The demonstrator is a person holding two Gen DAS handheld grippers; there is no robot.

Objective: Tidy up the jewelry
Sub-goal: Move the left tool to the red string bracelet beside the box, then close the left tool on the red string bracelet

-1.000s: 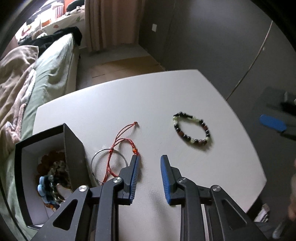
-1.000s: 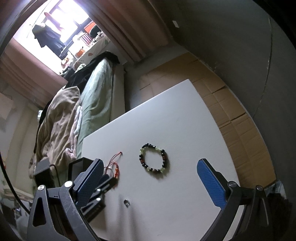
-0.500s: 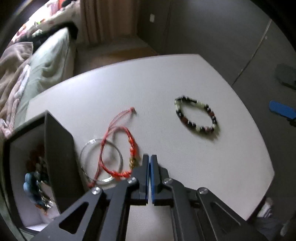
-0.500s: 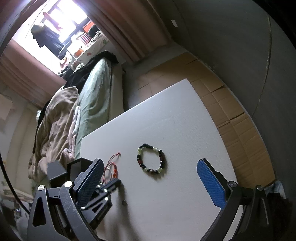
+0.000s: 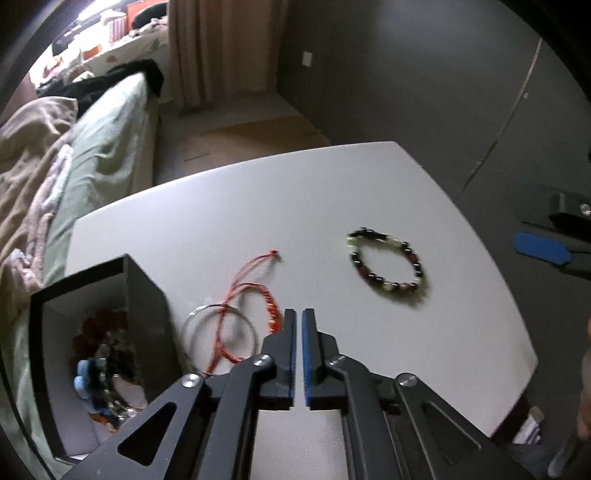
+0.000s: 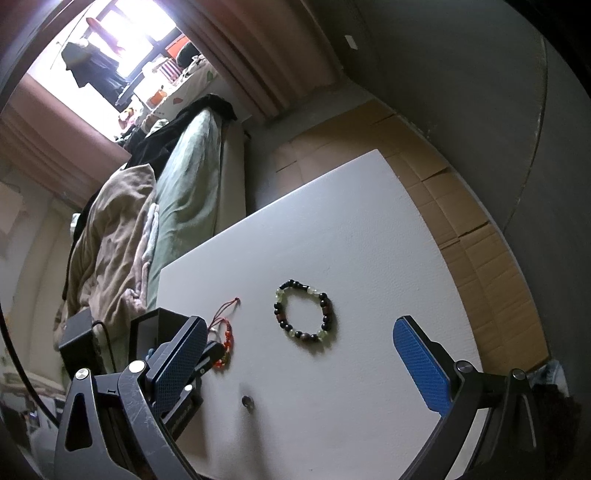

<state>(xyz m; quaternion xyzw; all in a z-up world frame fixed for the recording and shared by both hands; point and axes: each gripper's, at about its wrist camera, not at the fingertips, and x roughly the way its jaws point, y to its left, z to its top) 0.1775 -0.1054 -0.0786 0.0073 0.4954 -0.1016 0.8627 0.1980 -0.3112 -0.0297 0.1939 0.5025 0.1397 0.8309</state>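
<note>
The left gripper (image 5: 299, 320), jaws just reopened to a narrow empty gap, hovered beside the red cord bracelet (image 5: 255, 291); the right gripper (image 6: 299, 347) jaws stood wide apart.

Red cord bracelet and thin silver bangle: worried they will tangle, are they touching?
Touching. In the left wrist view the red cord bracelet lies draped across the thin silver bangle, crossing its rim.

A dim bedroom, lit from one bright window.

A white rectangular table (image 6: 369, 229) stands beside a bed with a pale green sheet (image 6: 192, 177) and a rumpled beige blanket (image 6: 110, 236). Flattened brown cardboard (image 6: 461, 206) covers the floor by the dark grey wall (image 5: 406, 74); pinkish-brown curtains (image 6: 258, 55) hang beside the sunlit window (image 6: 144, 33).
</note>
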